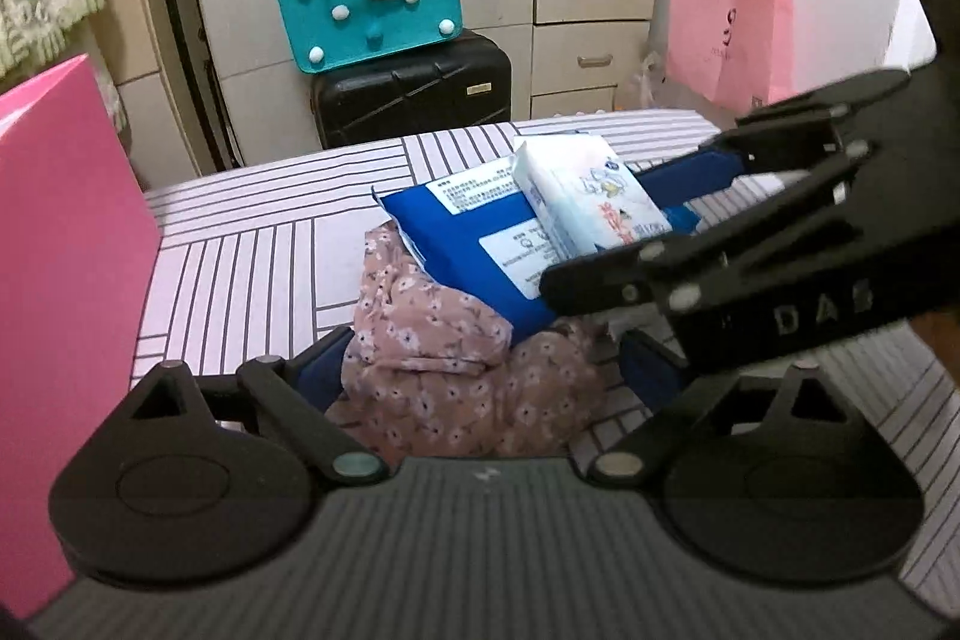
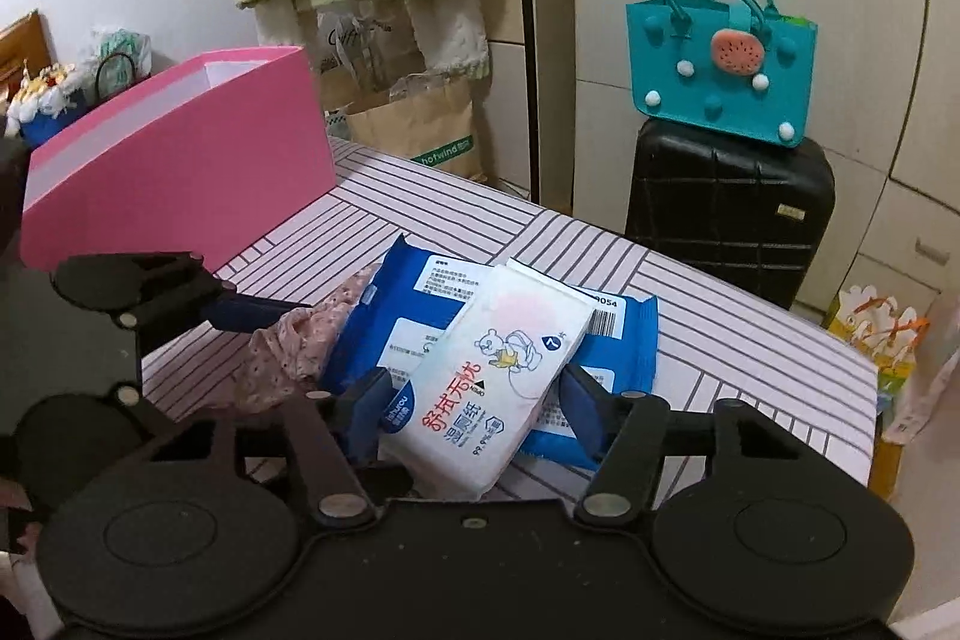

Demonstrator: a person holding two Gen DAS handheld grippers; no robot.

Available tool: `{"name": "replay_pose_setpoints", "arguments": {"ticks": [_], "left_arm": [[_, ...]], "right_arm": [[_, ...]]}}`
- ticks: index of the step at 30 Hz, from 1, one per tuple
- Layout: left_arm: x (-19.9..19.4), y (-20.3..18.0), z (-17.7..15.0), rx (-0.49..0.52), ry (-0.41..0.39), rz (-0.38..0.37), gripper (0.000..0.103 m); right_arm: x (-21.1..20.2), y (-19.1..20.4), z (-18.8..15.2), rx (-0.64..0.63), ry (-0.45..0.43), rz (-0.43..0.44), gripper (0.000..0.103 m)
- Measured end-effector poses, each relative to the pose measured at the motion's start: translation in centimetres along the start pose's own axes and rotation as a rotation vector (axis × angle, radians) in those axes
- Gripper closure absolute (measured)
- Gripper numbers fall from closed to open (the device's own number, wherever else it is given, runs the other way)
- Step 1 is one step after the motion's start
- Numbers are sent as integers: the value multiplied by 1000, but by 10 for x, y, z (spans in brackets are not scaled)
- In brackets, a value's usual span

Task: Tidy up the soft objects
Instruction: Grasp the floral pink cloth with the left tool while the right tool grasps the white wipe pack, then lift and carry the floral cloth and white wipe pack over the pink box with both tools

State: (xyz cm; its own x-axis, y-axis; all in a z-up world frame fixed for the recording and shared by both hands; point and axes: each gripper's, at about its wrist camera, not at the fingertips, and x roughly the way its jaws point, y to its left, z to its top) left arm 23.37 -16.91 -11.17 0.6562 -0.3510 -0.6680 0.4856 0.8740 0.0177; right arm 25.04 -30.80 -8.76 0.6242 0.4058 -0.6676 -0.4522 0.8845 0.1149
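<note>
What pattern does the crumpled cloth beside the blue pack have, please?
Dusty pink cloth with small white flowers, clearest in the left wrist view.

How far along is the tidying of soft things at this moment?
Nothing looks put away yet: the floral cloth, blue pack and white wipes pack all lie on the striped bed. In hand: the right gripper brackets the white pack, the left gripper straddles the cloth. All three remain outside the pink box.

Between the jaws of the right gripper (image 2: pixel 474 412) lies a white wipes pack (image 2: pixel 492 388) of smooth, slightly glossy plastic film. Under it, the blue pack (image 2: pixel 414 304) is glossy film too. Left of these jaws, the floral cloth (image 2: pixel 288 352) looks soft and matt.
</note>
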Motion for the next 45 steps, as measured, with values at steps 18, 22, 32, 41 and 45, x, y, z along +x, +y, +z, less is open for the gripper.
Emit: {"name": "replay_pose_setpoints", "arguments": {"ticks": [18,22,32,41,45], "left_arm": [[-28,12,-2,-24,-40,-13,92],[-40,17,1,-51,-52,1,92],[-85,21,-1,-37,-79,7,92],[-108,23,-5,-12,-29,-51,92],[-116,24,-6,-4,-9,-90,92]], "right_arm": [[-8,-16,-6,134,-4,11,46],[-15,-13,-9,136,2,12,47],[-31,-4,-21,160,23,49,51],[-41,17,-32,57,85,-15,56],[-37,22,-39,30,124,-41,54]]}}
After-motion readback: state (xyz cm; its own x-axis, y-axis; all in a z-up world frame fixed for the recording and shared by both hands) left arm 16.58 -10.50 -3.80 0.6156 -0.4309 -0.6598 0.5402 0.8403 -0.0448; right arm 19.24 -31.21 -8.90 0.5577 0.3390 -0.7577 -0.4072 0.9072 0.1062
